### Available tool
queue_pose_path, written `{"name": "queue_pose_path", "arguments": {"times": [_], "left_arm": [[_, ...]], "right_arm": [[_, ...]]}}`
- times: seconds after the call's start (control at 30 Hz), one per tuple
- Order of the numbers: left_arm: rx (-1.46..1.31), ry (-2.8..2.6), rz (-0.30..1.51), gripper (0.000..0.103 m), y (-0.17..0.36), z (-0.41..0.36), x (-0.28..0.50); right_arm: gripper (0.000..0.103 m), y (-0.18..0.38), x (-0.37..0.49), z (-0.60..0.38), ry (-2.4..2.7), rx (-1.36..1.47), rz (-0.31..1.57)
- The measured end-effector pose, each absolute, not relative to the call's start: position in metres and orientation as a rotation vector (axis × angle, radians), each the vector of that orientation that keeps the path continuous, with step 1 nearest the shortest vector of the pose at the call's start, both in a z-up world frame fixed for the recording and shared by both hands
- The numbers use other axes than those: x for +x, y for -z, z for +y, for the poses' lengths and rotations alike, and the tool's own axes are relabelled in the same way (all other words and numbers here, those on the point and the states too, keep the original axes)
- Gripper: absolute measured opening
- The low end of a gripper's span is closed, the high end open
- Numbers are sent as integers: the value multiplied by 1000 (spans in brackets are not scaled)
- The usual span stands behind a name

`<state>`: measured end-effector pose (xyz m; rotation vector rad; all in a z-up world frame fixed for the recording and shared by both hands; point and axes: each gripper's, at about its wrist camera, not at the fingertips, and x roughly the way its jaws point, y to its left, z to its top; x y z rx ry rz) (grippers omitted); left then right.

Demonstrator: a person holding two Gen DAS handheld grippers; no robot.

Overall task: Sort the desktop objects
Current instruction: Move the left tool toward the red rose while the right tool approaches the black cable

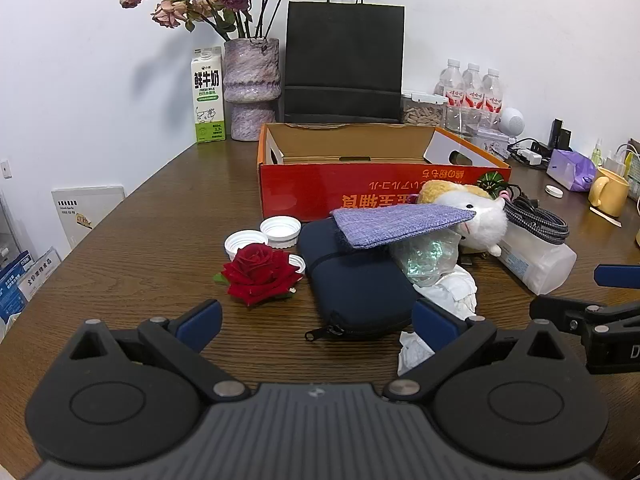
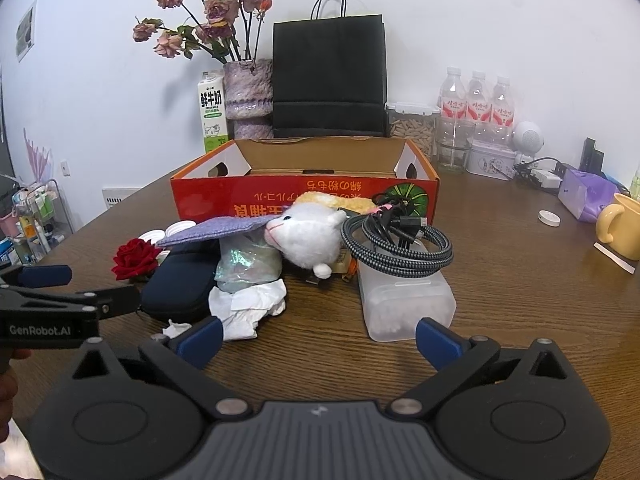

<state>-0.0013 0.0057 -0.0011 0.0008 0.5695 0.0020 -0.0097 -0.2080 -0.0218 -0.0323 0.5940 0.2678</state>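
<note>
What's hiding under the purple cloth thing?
The purple pouch rests across a dark blue zip case, a shiny crumpled bag and the toy's nose. Anything further beneath is covered.

Left hand-held gripper spread wide, right hand-held gripper likewise, both level

Bare wooden table open to the right of the translucent plastic case. Ahead, blocked by clutter: navy zip pouch, crumpled tissue, plush toy, coiled cable. Behind those, walled off by the red cardboard box.
</note>
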Motion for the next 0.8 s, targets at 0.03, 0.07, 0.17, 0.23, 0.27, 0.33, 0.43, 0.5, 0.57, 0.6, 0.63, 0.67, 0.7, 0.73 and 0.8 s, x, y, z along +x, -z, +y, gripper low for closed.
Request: {"name": "queue_pose_path", "arguments": {"times": [0.03, 0.07, 0.17, 0.23, 0.27, 0.33, 0.43, 0.5, 0.57, 0.6, 0.63, 0.67, 0.7, 0.73, 0.8], "left_arm": [[1, -2, 569, 103, 1, 6, -1], [1, -3, 568, 103, 1, 6, -1], [1, -2, 567, 103, 1, 6, -1], [0, -2, 567, 103, 1, 7, -2], [0, -2, 567, 103, 1, 7, -1], [1, -2, 568, 103, 1, 7, -2], [0, -2, 567, 103, 1, 7, -2], [0, -3, 567, 103, 1, 7, -2], [0, -2, 568, 103, 1, 7, -2], [0, -2, 568, 103, 1, 7, -2], [0, -2, 567, 103, 1, 7, -2], [0, -2, 567, 103, 1, 7, -2], [1, -2, 567, 103, 1, 7, -2], [1, -2, 568, 103, 1, 7, -2], [0, -2, 568, 103, 1, 7, -2]], "right_arm": [[103, 22, -10, -208, -268, -32, 594], [103, 21, -10, -208, -268, -31, 594], [103, 21, -9, -208, -267, -31, 593], [103, 21, -9, -208, -267, -31, 593], [103, 21, -9, -208, -268, -32, 594], [103, 21, -9, -208, -268, -32, 594], [103, 22, -8, -208, -267, -32, 593], [103, 21, -8, -208, -266, -33, 593], [103, 21, -8, -208, -266, -33, 594], [103, 21, -8, -208, -266, -34, 594], [103, 21, -8, -208, -266, -34, 594], [103, 20, -7, -209, -266, -33, 594], [103, 21, -7, -209, -265, -33, 594], [103, 21, -7, -208, -265, -33, 594], [103, 21, -7, -208, -265, -33, 595]]}}
